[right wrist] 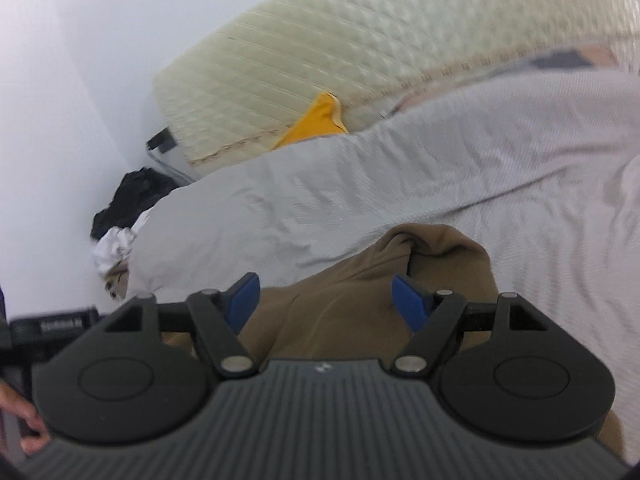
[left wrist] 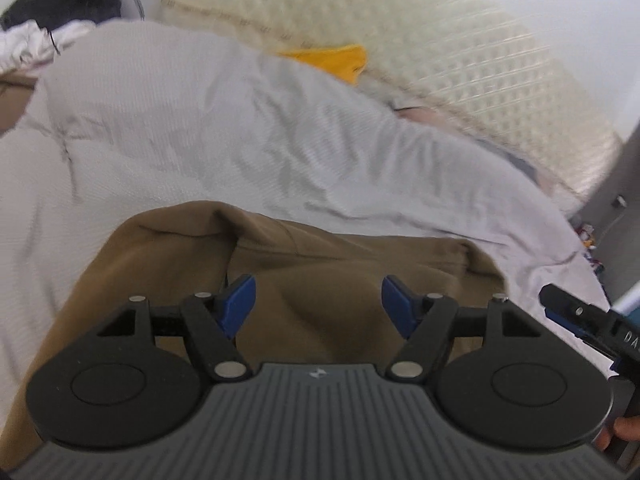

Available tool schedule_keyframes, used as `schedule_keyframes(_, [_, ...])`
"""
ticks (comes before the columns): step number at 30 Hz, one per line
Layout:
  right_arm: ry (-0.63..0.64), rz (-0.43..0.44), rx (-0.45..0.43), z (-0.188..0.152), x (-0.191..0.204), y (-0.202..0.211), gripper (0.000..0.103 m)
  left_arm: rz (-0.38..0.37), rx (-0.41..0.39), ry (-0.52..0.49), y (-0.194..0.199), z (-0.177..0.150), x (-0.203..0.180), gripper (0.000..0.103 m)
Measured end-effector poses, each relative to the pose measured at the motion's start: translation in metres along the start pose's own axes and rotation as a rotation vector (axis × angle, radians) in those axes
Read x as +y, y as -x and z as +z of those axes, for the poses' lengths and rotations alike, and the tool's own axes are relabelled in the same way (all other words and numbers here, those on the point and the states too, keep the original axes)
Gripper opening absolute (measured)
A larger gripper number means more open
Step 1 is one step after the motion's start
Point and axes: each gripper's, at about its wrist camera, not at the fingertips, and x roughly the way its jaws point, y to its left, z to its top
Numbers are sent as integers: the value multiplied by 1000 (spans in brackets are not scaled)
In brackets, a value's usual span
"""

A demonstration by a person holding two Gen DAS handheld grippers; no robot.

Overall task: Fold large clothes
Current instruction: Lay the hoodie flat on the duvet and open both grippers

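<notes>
The black left gripper with blue pads (left wrist: 318,304) stands wide apart, holding nothing. The matching right gripper (right wrist: 326,302) does likewise, tilted downward.

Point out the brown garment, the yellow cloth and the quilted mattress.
brown garment (left wrist: 340,264): left wrist view, its folded upper layer.
yellow cloth (right wrist: 316,122): right wrist view, its exposed middle.
quilted mattress (left wrist: 420,40): left wrist view, its padded face.

The brown garment (left wrist: 320,264) is soft matt cloth, thick and smooth, with stitched seams. The pale grey sheet (left wrist: 180,120) beyond it at twelve o'clock is finely ribbed matt fabric. The cream mattress (right wrist: 320,52) has a quilted, bumpy surface. The left gripper (left wrist: 318,300) and right gripper (right wrist: 325,300) are matt black plastic with blue plastic pads (left wrist: 240,300) and shiny metal pins (left wrist: 229,369).
</notes>
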Motion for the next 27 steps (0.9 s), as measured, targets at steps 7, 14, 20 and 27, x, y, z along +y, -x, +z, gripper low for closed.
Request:
schedule_keyframes(7, [116,4,-63,-37,50,115,75,-44,-67,-76,114,-51,-26,74])
schedule_keyframes(14, [166,24,-126,-83,81,206,75,-65,-80,-122,203,-124,-39,74])
schedule_keyframes(20, [161,39,-157,-125,87,261,75,-147,-131,-166,272,-194,-53,74])
schedule_keyframes(27, [170,13,-176,-180,72,291,75,-157,-168,-206,304,-268,-70,74])
